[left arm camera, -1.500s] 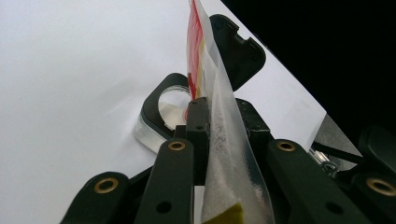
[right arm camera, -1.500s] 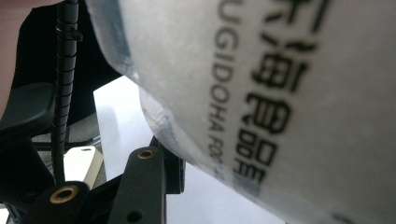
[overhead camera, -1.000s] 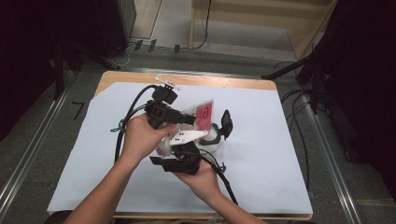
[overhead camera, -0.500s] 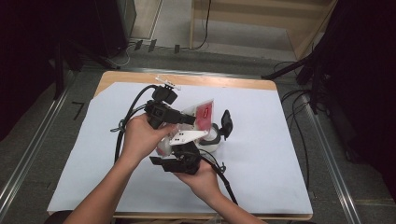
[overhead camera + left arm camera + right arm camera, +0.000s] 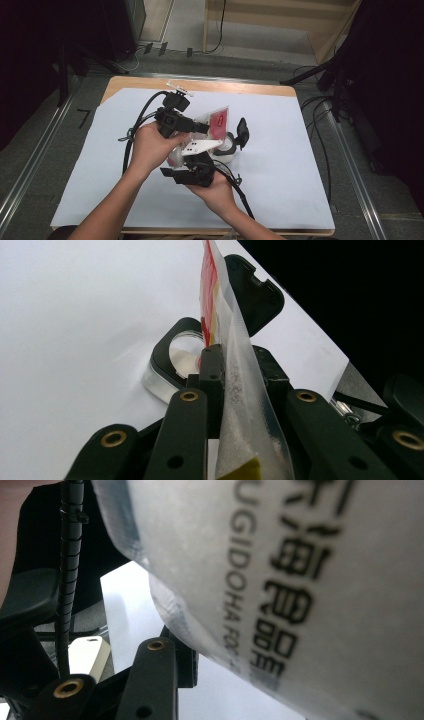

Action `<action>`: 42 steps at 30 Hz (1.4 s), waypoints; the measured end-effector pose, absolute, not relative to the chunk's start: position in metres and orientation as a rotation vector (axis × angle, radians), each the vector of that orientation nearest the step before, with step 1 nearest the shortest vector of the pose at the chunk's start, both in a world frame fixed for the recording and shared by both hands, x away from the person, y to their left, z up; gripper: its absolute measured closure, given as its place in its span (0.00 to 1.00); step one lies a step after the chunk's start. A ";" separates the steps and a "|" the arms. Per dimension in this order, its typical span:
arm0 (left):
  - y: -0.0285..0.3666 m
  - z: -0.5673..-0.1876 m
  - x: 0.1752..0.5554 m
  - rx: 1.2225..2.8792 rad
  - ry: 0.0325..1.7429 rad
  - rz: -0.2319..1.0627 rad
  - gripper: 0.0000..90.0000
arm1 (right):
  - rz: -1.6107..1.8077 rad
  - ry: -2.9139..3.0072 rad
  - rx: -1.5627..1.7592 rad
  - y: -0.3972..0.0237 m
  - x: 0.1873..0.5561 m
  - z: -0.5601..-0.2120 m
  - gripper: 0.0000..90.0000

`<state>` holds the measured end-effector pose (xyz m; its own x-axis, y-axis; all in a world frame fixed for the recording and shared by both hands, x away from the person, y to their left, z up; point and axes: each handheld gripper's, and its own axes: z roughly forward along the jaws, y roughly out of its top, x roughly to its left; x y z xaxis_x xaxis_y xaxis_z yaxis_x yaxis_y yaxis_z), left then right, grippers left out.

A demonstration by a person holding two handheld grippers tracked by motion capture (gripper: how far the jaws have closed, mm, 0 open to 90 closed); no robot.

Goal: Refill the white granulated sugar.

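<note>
Clear plastic pouch, red label showing, held up over the white tabletop. Left claw is clamped on its edge; right claw presses the pouch's lower part (grip hard to judge). Below sits a jar, black lid flipped open.

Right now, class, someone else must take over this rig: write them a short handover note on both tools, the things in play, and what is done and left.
Left tool: shut on the clear food pouch, pinching it edge-on.
Right tool: low beside the pouch; grip cannot be told.
Pouch held above the clear container, whose black flip lid stands open on the white table cover.
Done: lid open, pouch over the opening.
Left, probably: empty the pouch into the container, close the lid.
</note>
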<state>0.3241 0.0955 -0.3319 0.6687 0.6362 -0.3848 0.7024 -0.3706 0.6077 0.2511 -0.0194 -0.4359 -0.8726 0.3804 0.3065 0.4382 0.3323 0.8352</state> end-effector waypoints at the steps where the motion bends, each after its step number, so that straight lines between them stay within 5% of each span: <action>1: 0.095 -0.332 0.324 2.102 1.030 -0.107 0.88 | -1.606 -2.518 -0.775 -0.019 0.251 -0.436 0.70; 42: 0.093 -0.330 0.322 2.092 1.021 -0.093 0.87 | -1.610 -2.519 -0.779 -0.018 0.249 -0.433 0.70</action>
